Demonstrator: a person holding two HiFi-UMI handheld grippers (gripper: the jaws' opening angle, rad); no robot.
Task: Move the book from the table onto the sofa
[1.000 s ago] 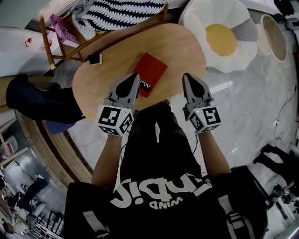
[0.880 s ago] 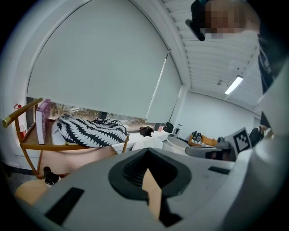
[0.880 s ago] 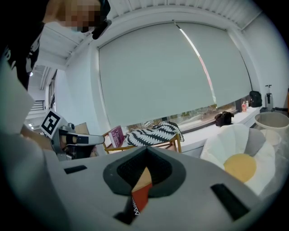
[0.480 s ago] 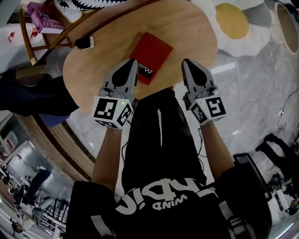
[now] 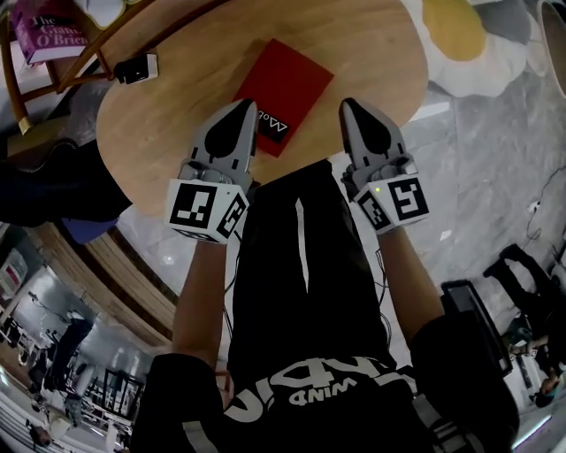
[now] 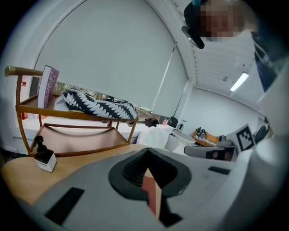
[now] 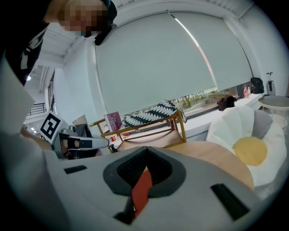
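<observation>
Brought the left gripper (image 5: 242, 111) and the right gripper (image 5: 353, 108) lower over the bench (image 5: 168, 133) than a second ago, with the red book (image 5: 283, 93) now larger in the head view and right at both tips.

Nearest, held side by side in front of a black shirt (image 5: 301, 292), aimed forward and a little downward. Fingers of both clenched tight on nothing; through each closed pair, only a sliver of red cover beyond. Probably carried shut just for the approach, and to be released before any pickup.

Flanking the book rather than gripping it: left tip overlapping its near left edge as seen from above, right tip just off its right corner. Whether the left touches the cover, cannot tell.

Lying flat on the wood, skewed to the rim, near corner close to the bench edge. Handy for working a finger underneath.

Farther left on the bench, a small white and black device (image 5: 135, 67), well apart from the book. Beyond, a wooden rack (image 6: 76, 114) with a purple book (image 5: 53, 26) on it, and far right an egg-shaped cushion (image 5: 460, 26). No telling which piece counts as the sofa; task barely begun.
</observation>
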